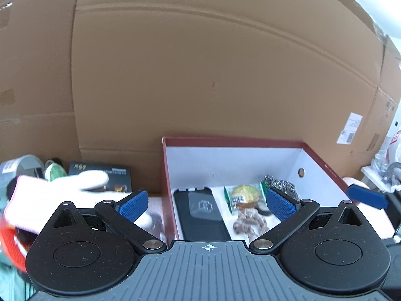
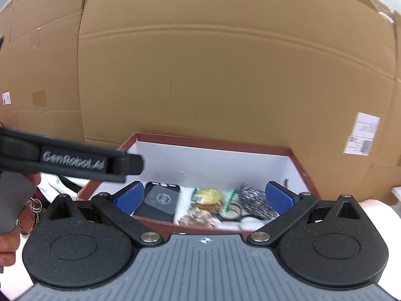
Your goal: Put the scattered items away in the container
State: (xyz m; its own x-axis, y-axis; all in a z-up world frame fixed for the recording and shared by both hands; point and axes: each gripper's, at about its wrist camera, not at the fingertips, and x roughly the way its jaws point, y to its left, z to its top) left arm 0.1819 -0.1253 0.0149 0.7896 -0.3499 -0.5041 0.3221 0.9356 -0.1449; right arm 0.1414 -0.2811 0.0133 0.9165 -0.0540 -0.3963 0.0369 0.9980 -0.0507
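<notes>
A red box with a white inside (image 1: 323, 161) (image 2: 298, 161) stands against the cardboard wall. In it lie a black phone case (image 1: 200, 213) (image 2: 160, 200), a green-edged snack packet (image 1: 244, 194) (image 2: 209, 198), a steel scourer (image 1: 280, 186) (image 2: 253, 198), a brown clump (image 1: 248, 223) (image 2: 198, 217) and a round ring-shaped item (image 2: 229, 213). My left gripper (image 1: 208, 203) is open and empty above the box's near left side. My right gripper (image 2: 204, 197) is open and empty over the box's near rim. The left gripper's body (image 2: 70, 160) crosses the right wrist view.
A tall cardboard wall (image 1: 200, 62) backs the scene. Left of the box lie a black 65W carton (image 1: 100, 173), a grey tape roll (image 1: 22, 168), a green-and-white item (image 1: 54, 170) and a white gloved hand (image 1: 57, 188). The right gripper's blue finger (image 1: 368, 198) shows at right.
</notes>
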